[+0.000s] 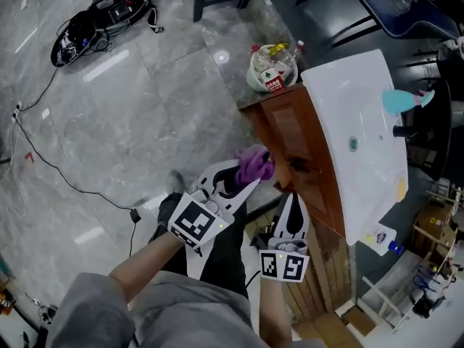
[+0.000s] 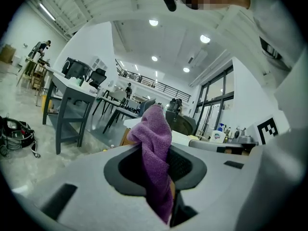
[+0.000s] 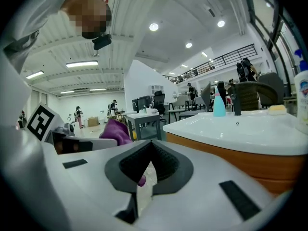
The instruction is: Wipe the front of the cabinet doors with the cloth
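Note:
My left gripper (image 1: 255, 174) is shut on a purple cloth (image 1: 251, 163), and the bunched cloth sits against the front of the brown wooden cabinet (image 1: 288, 133) under the white sink (image 1: 362, 122). In the left gripper view the cloth (image 2: 155, 138) stands up out of the closed jaws of the left gripper (image 2: 161, 165). My right gripper (image 1: 293, 196) hovers just to the right, close to the cabinet door, jaws shut on nothing. Seen from the right gripper (image 3: 150, 147), the cloth (image 3: 114, 130) is at the left and the sink (image 3: 240, 129) with the cabinet edge (image 3: 250, 165) at the right.
A waste bin (image 1: 272, 67) full of rubbish stands at the cabinet's far end. A black bag with cables (image 1: 101, 17) lies on the grey floor, and a cable (image 1: 65, 180) runs across it. A teal bottle (image 1: 402, 100) and a soap bottle (image 1: 382, 238) are on the sink.

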Motion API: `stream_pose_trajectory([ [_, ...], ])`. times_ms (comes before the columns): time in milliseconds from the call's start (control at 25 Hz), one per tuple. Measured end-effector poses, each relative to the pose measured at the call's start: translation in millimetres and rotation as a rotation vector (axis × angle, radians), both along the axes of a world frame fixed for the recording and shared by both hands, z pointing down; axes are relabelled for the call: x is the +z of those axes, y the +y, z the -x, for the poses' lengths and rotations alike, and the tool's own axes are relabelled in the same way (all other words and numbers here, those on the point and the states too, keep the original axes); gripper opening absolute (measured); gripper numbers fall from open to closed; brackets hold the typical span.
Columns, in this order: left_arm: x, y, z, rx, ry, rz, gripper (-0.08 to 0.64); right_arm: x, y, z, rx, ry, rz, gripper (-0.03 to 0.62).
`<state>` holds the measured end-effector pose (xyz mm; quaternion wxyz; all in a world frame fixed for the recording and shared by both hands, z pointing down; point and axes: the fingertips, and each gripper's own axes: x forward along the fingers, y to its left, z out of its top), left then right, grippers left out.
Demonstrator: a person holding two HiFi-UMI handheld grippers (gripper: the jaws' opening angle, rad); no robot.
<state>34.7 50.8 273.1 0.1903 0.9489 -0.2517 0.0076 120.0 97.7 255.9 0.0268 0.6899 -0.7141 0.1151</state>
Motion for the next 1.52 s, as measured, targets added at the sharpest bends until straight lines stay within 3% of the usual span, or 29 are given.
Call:
stream_pose_trajectory([
  [360,41,-33,-15,-0.153,0.037,0.049,0.101,47,-20,-31,-0.071,-0.033,0.061,0.009],
  [640,85,-65,-31,-0.231,0.01,0.027,0.101,69,-38,-53,-0.101,-0.039,0.076,0.009],
  [960,123,-103,-54,-0.251,-0.042,-0.115,0.101,103,-41,-60,-0.129,-0.046,0.125,0.009],
  [1520,166,-154,-105,-0.218,-0.148,-0.274,0.101,132,-38,-74,-0.14,-0.066,0.174,0.009],
])
